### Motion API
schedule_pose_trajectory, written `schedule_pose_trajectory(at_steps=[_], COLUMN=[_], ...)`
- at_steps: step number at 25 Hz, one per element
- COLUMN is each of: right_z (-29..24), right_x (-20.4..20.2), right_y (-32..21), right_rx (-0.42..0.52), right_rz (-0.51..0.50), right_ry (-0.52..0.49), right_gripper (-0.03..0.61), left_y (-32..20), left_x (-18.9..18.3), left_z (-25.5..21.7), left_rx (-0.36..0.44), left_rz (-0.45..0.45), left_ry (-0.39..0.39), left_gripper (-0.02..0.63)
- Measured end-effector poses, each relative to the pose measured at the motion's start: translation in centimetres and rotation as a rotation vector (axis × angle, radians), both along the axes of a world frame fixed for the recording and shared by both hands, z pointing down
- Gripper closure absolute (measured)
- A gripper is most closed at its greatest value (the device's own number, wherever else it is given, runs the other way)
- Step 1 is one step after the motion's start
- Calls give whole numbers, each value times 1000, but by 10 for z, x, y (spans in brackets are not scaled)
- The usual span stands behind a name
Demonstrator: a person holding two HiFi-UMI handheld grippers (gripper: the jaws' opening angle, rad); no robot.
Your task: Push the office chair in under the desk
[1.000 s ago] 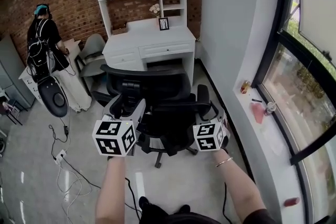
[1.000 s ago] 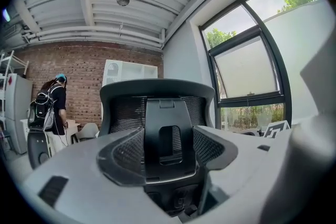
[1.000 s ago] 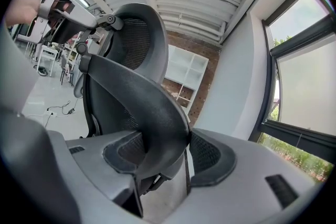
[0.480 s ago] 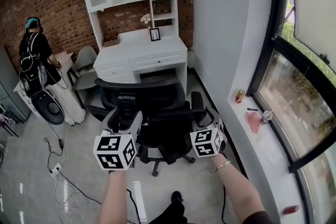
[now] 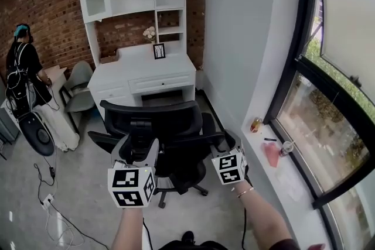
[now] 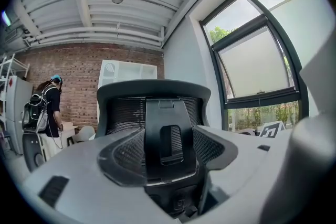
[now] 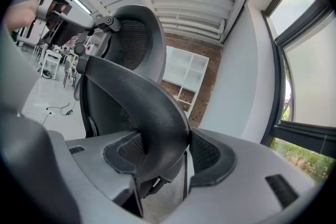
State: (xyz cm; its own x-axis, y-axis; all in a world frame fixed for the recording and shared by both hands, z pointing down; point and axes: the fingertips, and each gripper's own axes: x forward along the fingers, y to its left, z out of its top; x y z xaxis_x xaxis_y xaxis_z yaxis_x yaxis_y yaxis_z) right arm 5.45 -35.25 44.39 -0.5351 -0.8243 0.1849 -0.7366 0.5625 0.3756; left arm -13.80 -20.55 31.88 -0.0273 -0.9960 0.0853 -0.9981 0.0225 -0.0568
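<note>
The black mesh office chair [image 5: 167, 126] stands with its back towards me, in front of the white desk [image 5: 143, 76] with its hutch. The opening under the desk lies just beyond the chair back. My left gripper [image 5: 138, 152] is shut on the upright spine of the chair back [image 6: 169, 128], one pad on each side of it [image 6: 169, 152]. Out at the chair's right side, my right gripper [image 5: 226, 150] is shut on the curved right armrest [image 7: 144, 105], which fills the gap between its pads [image 7: 168, 150].
A person with a backpack [image 5: 20, 76] stands at the far left beside a grey chair [image 5: 79, 91]. Cables [image 5: 50, 202] lie on the floor at the left. A white wall [image 5: 234, 38] and a window sill [image 5: 275, 178] with small items run along the right.
The head view has tilted up, so the whole hutch shows and the chair and grippers sit lower in the frame. Both grips on the chair look unchanged.
</note>
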Motion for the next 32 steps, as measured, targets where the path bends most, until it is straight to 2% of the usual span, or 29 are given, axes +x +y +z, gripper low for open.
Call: schedule_pose_trajectory(at_steps=[9, 14, 23, 26, 30, 32], right_z=[1, 2, -1, 0, 1, -2], right_x=[0, -2, -14, -20, -29, -35], right_y=[-63, -100, -162, -178, -195, -205], right_rx=[1, -13, -8, -8, -10, -12], right_rz=[-67, -124, -209, -215, -210, -205], right_ry=[-10, 10, 4, 2, 7, 8], right_gripper=[334, 336, 336, 336, 336, 336], left_y=[-52, -81, -128, -144, -164, -172], left_x=[11, 15, 18, 14, 6, 2], left_z=[1, 3, -1, 0, 4, 2], left_rx=[-27, -41, -29, -24, -23, -2], left_rz=[-51, -128, -174, -152, -77, -85], left_ry=[7, 39, 36, 55, 147, 144], left_gripper=[331, 331, 331, 331, 331, 331])
